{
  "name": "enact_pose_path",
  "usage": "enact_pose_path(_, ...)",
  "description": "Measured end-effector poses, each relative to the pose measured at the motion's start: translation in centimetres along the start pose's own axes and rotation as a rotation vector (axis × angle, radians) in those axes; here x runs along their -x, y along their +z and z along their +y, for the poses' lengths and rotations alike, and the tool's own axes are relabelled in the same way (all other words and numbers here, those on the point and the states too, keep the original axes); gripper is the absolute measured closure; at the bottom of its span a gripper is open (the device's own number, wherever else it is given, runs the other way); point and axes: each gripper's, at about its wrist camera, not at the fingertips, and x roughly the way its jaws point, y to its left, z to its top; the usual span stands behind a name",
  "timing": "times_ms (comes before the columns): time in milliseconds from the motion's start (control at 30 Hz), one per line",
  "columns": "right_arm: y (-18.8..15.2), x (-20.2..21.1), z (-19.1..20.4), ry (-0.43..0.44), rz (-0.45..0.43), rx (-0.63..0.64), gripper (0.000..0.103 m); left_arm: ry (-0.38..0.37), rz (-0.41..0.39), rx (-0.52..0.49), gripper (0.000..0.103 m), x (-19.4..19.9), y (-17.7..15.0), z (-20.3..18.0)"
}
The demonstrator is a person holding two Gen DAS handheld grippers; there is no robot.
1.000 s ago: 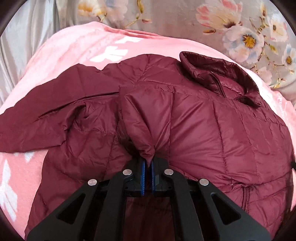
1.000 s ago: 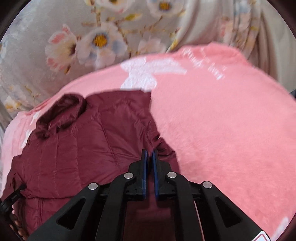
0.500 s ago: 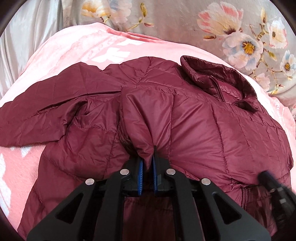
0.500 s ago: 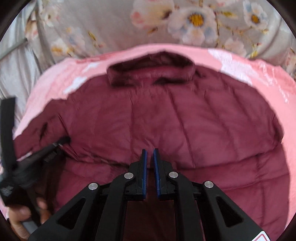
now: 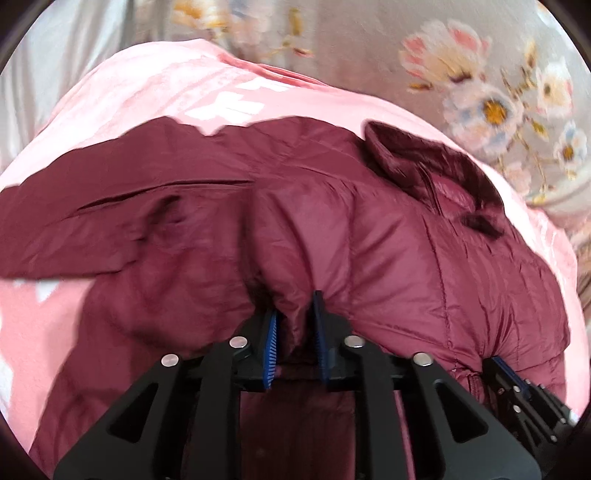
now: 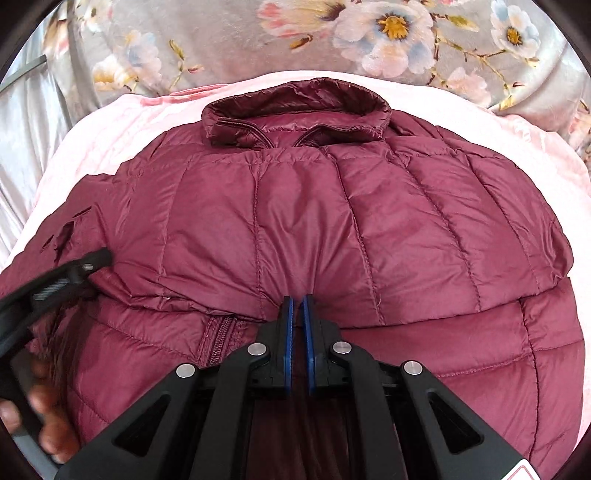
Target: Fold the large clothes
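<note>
A maroon quilted jacket (image 5: 406,251) lies front up on a pink blanket (image 5: 155,96), collar (image 6: 295,107) at the far side. One sleeve (image 5: 110,221) stretches left. My left gripper (image 5: 293,321) is over the jacket's lower left part. Its jaws are opening, and a pinched-up fold of fabric still stands loosely between the blue pads (image 5: 271,332). My right gripper (image 6: 297,314) sits at the jacket's (image 6: 314,221) lower middle, by the edge of a folded-over layer. Its jaws are closing and almost together, with nothing pinched that I can see.
Grey floral fabric (image 6: 388,33) rises behind the blanket (image 6: 110,122). The left gripper's tip (image 6: 96,258) and a hand (image 6: 40,417) show at the right wrist view's left edge. The right gripper's tip (image 5: 509,373) shows low right in the left wrist view.
The left jaws have parted around the fold they pinched. The right gripper swung from the blanket's right side to face the jacket's middle, then held still.
</note>
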Motion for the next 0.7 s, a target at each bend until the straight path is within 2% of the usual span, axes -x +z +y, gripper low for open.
enact_pose_path(33, 0.0, 0.0, 0.1, -0.002, -0.001, 0.001, 0.096, -0.002, 0.001, 0.023, 0.071, 0.8, 0.0, 0.8)
enact_pose_path(100, -0.1, 0.5, 0.1, -0.003, -0.009, 0.004, 0.096, -0.029, -0.009, 0.097, 0.064, 3.5, 0.3, 3.5)
enact_pose_path(167, -0.5, 1.7, 0.4, -0.004, -0.026, 0.014, 0.096, -0.007, -0.039, 0.166, 0.05, 6.4, 0.8, 7.6)
enact_pose_path(200, -1.1, 3.1, 0.7, 0.009, -0.053, 0.017, 0.095, 0.008, -0.054, 0.193, 0.038, 7.3, 1.0, 9.3)
enact_pose_path(233, -1.8, 4.7, 1.2, 0.031, -0.083, 0.028, 0.095, 0.039, -0.079, 0.234, 0.033, 8.6, 1.2, 12.1)
enact_pose_path(367, -5.4, 9.4, 3.8, 0.096, -0.144, 0.096, 0.093, 0.177, -0.111, 0.36, 0.033, 11.2, 2.1, 21.4)
enact_pose_path(467, -7.9, 10.9, 5.1, 0.134, -0.146, 0.113, 0.086, 0.301, -0.112, 0.487, 0.033, 11.9, 2.1, 28.7)
enact_pose_path(567, -10.2, 11.1, 6.4, 0.154, -0.116, 0.129, 0.084, 0.351, -0.111, 0.645, 0.033, 12.0, 1.3, 35.4)
enact_pose_path(667, -11.8, 10.5, 8.0, 0.142, -0.079, 0.181, 0.078, 0.351, -0.109, 0.734, 0.035, 11.8, 0.4, 38.5)
enact_pose_path(700, -11.9, 10.6, 8.2, 0.141, -0.086, 0.189, 0.077, 0.328, -0.113, 0.753, 0.04, 11.6, 0.3, 39.4)
